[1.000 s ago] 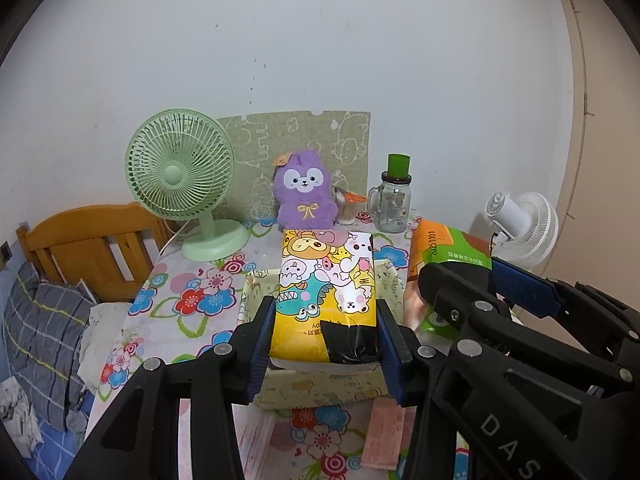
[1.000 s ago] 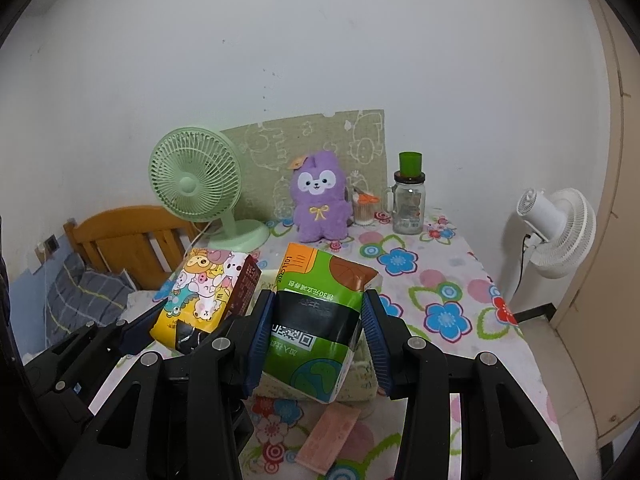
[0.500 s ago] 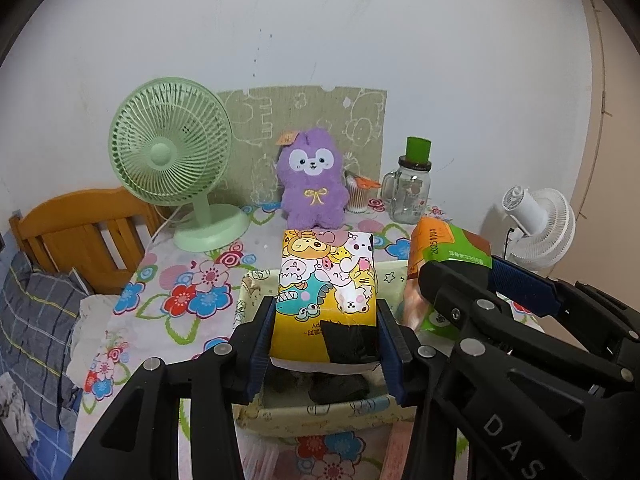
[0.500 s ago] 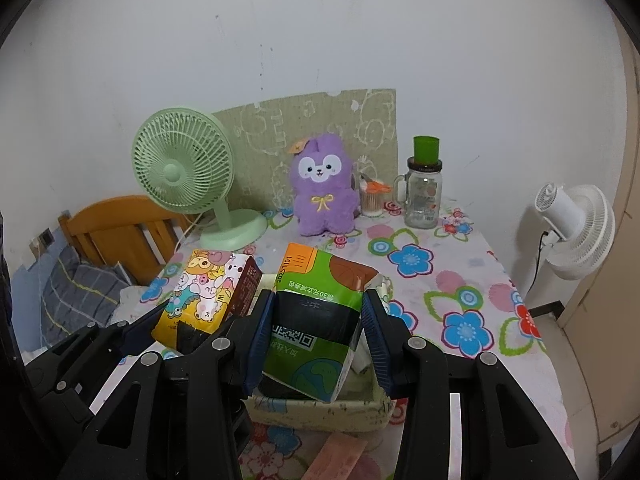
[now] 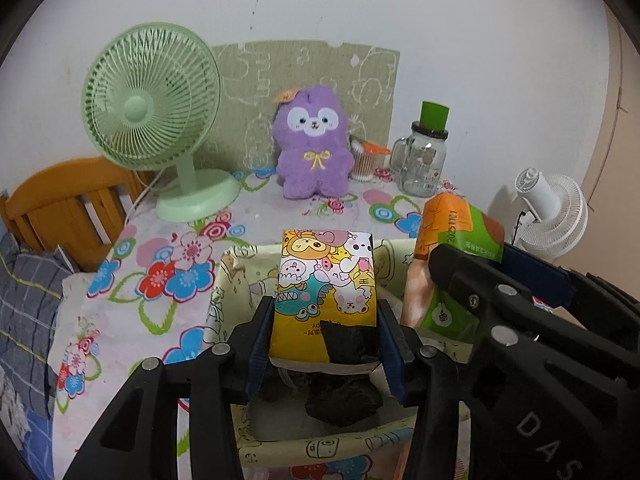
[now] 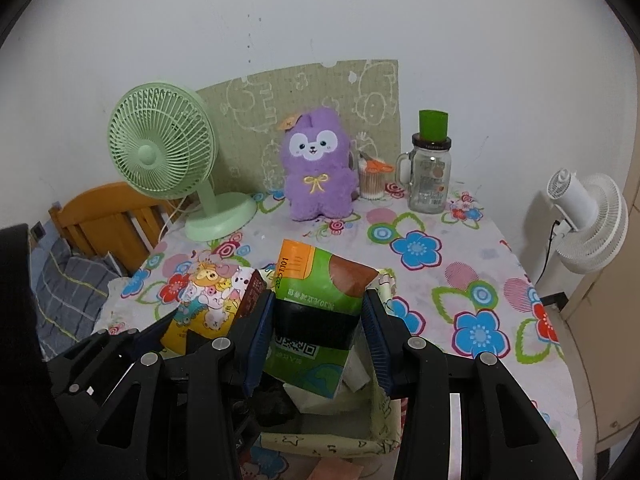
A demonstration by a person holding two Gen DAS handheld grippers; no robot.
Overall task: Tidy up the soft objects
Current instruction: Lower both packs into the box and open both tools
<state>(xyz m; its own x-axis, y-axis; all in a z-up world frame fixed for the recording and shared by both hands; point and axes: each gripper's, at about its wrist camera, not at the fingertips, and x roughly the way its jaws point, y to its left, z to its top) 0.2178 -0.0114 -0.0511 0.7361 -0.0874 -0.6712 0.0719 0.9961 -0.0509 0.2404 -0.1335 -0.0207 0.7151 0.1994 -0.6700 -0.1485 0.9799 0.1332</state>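
Left wrist: left gripper [image 5: 325,334] pinching yellow pack [image 5: 325,288], held over bin [image 5: 228,280]; dark cloth [image 5: 340,400] inside, 6 o'clock of pack.

Right wrist: right gripper [image 6: 318,330] pinching green pack [image 6: 320,304] above the bin [image 6: 384,408], yellow pack [image 6: 208,300] at 9 o'clock.

Advice: lower both upright, side by side; release only once seated.

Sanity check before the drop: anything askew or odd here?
Nothing spilled or damaged. Only oddity: the green-and-orange soft pack sits tilted in the right claw, over the cream patterned fabric bin.
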